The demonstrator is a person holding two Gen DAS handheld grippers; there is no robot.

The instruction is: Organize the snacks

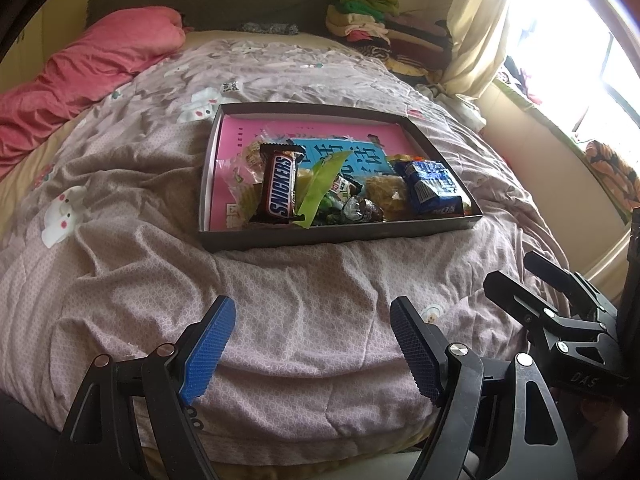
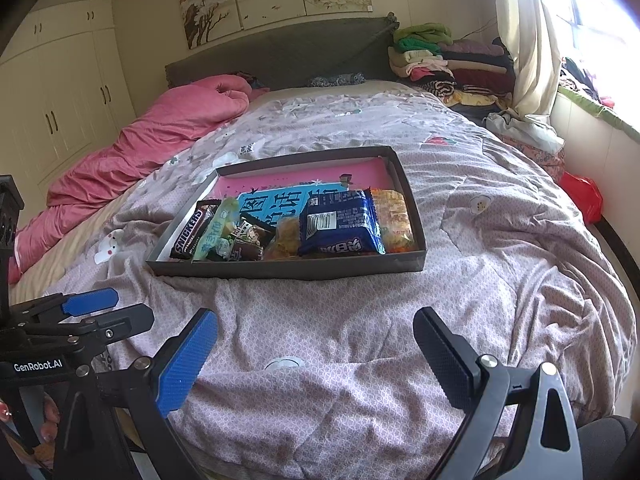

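Observation:
A shallow dark box (image 1: 340,236) (image 2: 288,269) with a pink and blue bottom lies on the bed. Its near end holds a Snickers bar (image 1: 279,189) (image 2: 191,232), a green wrapper (image 1: 320,184), small foil sweets (image 1: 356,210), a yellow pack (image 1: 386,192) and a blue packet (image 1: 434,188) (image 2: 340,224). My left gripper (image 1: 312,344) hangs open over the quilt, well short of the box, nothing between its fingers. My right gripper (image 2: 316,360) is open too, beside the left one, also empty. Each gripper shows at the edge of the other's view.
The bed carries a rumpled lilac quilt (image 1: 304,292) (image 2: 460,208) and a pink duvet (image 1: 92,68) (image 2: 160,132) at the far left. Folded clothes (image 1: 372,20) (image 2: 440,60) are stacked by the headboard. A curtain (image 2: 532,40) and window sill run along the right. Wardrobes (image 2: 60,100) stand on the left.

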